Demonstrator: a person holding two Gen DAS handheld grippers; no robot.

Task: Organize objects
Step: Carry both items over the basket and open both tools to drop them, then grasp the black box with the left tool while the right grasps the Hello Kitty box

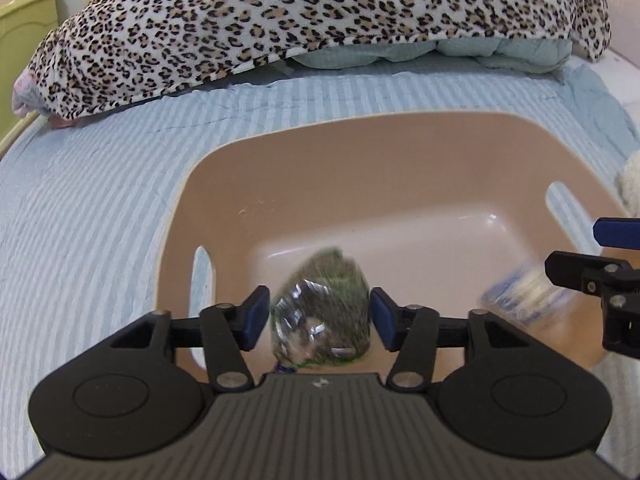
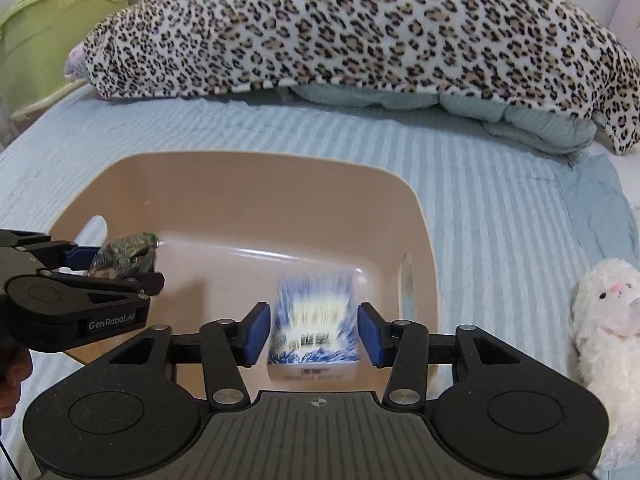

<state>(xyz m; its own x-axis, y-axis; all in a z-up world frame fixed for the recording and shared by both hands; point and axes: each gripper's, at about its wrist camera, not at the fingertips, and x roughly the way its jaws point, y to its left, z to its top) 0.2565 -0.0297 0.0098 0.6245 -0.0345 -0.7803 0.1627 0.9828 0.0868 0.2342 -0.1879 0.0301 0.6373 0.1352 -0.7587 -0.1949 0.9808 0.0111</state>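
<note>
Early in the job, by the look of it — beige plastic basin with slot handles (image 2: 416, 216) lying on the blue-and-white striped bed cover (image 2: 500, 200), floor of the basin bare apart from what hangs over it. Two items on the way in, neither yet at rest: motion blur on both suggests a drop just under way, though hard to be sure. Still outside, near the right edge of the bed: white plush rabbit toy (image 2: 608, 344), untouched and likely next. At the far edge of the bed, only a leopard-print blanket (image 2: 360, 28) heaped over pale quilted bedding.

Left tool (image 1: 318, 322): blue pads spread a little wider than the crumpled green-and-clear foil packet (image 1: 322, 312) between them, a sliver of gap on each side — open, or just opening, packet above the basin's near left part. Right tool (image 2: 312, 330): pads likewise standing just off the blue-and-white printed box-like pack (image 2: 314, 332), open, pack above the basin's near right part.
</note>
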